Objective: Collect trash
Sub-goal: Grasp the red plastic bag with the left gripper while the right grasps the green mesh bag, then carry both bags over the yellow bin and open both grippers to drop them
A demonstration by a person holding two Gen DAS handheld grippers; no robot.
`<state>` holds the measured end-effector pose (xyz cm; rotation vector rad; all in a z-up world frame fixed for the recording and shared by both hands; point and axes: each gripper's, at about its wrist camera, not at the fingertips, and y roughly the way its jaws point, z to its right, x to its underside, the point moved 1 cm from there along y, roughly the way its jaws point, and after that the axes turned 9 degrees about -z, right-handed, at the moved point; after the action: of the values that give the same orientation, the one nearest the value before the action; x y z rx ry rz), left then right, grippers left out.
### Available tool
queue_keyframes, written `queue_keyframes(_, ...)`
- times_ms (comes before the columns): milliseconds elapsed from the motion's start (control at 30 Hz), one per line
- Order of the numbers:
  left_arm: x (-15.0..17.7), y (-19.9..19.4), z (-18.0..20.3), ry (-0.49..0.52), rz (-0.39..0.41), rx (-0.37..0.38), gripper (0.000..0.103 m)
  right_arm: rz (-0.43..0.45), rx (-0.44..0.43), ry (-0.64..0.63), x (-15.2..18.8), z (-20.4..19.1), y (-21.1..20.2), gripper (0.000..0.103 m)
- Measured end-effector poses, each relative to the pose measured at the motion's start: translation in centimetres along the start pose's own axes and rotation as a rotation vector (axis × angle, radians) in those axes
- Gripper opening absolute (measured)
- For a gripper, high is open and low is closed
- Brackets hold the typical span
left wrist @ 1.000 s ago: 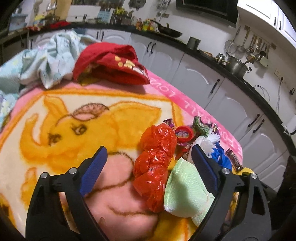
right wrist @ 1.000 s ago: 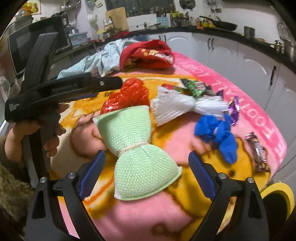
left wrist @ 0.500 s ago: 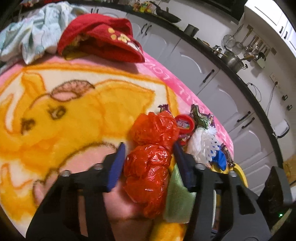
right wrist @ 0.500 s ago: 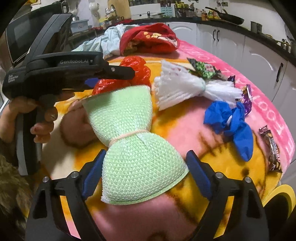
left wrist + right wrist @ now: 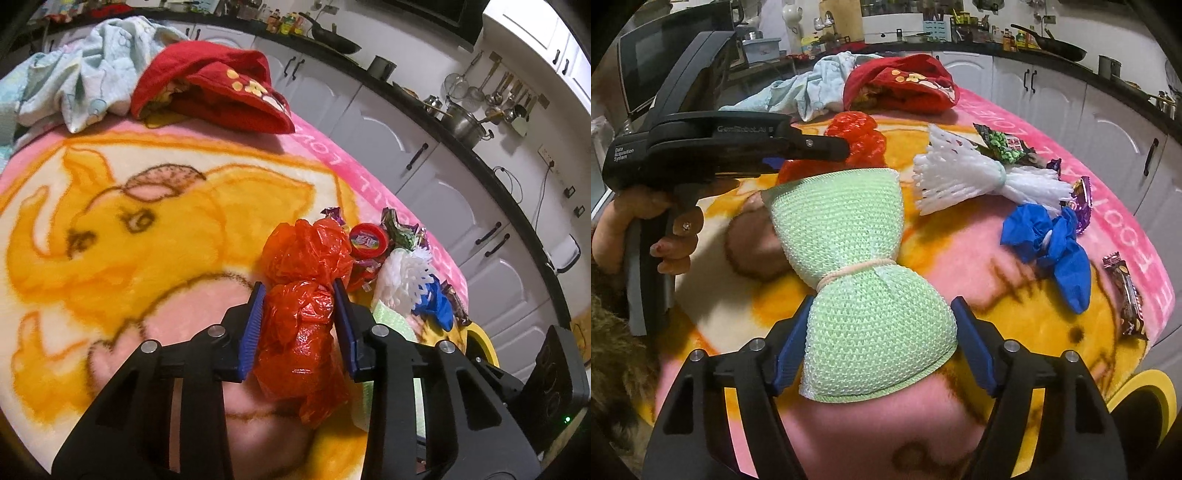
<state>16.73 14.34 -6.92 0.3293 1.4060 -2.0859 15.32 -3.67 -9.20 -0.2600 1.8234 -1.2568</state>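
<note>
Two grippers closing on trash on the blanket (image 5: 122, 229)

The right gripper (image 5: 881, 341) has been squeezing in around the green mesh bundle (image 5: 860, 291), touching its sides. The left gripper (image 5: 297, 321) has pinched the red plastic bag (image 5: 303, 314).

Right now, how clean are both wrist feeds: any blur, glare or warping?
Left wrist: glare flecks on the red plastic bag, blanket slightly soft, cabinets bowed by fisheye. Right wrist: green foam net sharp, edges dark and curved, no strong glare.
</note>
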Motion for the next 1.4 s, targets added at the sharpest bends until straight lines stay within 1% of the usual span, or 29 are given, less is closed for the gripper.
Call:
queue_keyframes(267, 0.7, -2.2, 0.3, 0.006, 0.046, -0.009, 0.028, 0.045, -0.004, 0.042, 0.4, 1.1, -2.9, 0.07)
queue_keyframes(567, 1.3, -4.0, 2.7, 0.053, 0.084, 0.019, 0.028, 0.104, 0.031, 0.095, 1.4, 3.3, -6.6, 0.07)
queue_keyframes(1033, 1.9, -4.9, 8.6, 0.162, 0.113, 0.076, 0.028, 0.167, 0.09, 0.193, 3.5, 6.8, -10.7, 0.07)
queue_keyframes(1233, 2.0, -4.5, 11.3, 0.205, 0.118, 0.098, 0.028, 0.196, 0.129, 0.24, 4.7, 8.5, -12.6, 0.07)
queue_keyframes(1400, 2.3, -3.6, 13.6, 0.245, 0.107, 0.107, 0.028, 0.22, 0.161, 0.279, 6.0, 10.1, -14.2, 0.07)
